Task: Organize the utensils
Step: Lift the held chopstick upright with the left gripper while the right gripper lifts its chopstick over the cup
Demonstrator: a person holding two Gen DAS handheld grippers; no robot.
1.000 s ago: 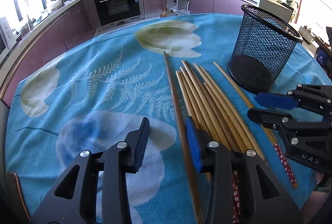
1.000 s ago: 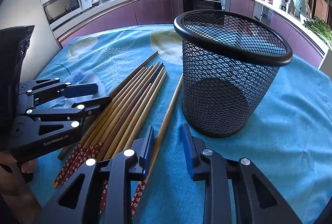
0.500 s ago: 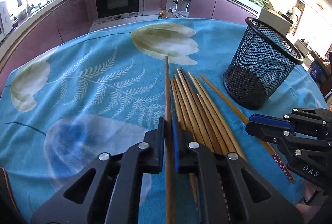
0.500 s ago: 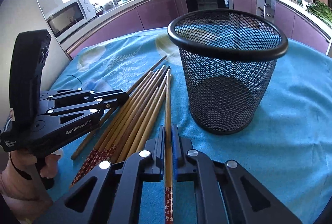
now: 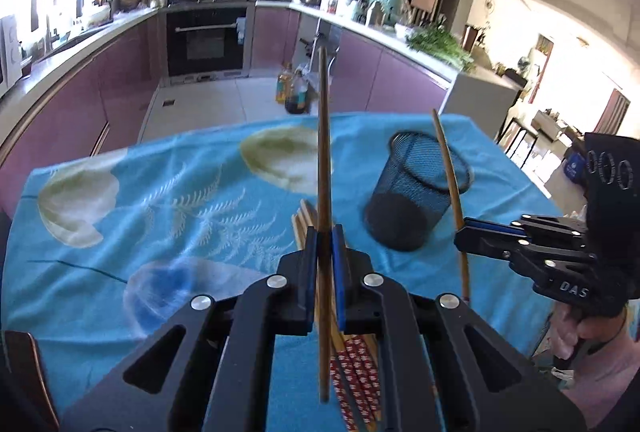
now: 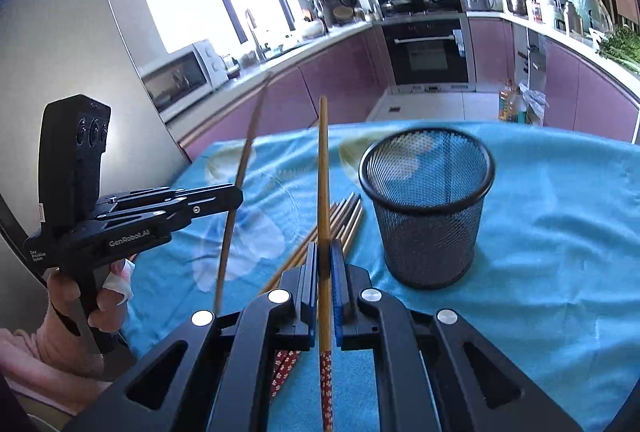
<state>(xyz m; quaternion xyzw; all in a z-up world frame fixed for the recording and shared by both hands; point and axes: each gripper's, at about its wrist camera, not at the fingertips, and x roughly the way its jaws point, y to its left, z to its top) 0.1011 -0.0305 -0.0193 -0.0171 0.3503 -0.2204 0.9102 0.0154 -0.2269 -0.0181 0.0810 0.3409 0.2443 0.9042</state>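
Observation:
My left gripper [image 5: 324,236] is shut on a plain dark wooden chopstick [image 5: 323,151], held above the table with its tip pointing up and away. My right gripper [image 6: 323,252] is shut on a lighter chopstick [image 6: 323,171] with a red flowered end, also lifted. Each gripper shows in the other's view: the right gripper [image 5: 464,236] at the right, the left gripper [image 6: 236,197] at the left. Several more chopsticks [image 6: 344,220] lie bundled on the blue cloth below. A black mesh cup [image 6: 426,207] stands upright and empty to the right of them.
The round table carries a blue flowered cloth [image 5: 180,199]. A person's hand [image 6: 76,296] holds the left gripper's handle at the table's left edge. Purple kitchen cabinets and an oven [image 5: 206,39] stand beyond the table's far edge.
Both grippers closed on one chopstick each, then rose and tilted up, lifting the sticks off the cloth. The bundle and the mesh cup stayed in place.

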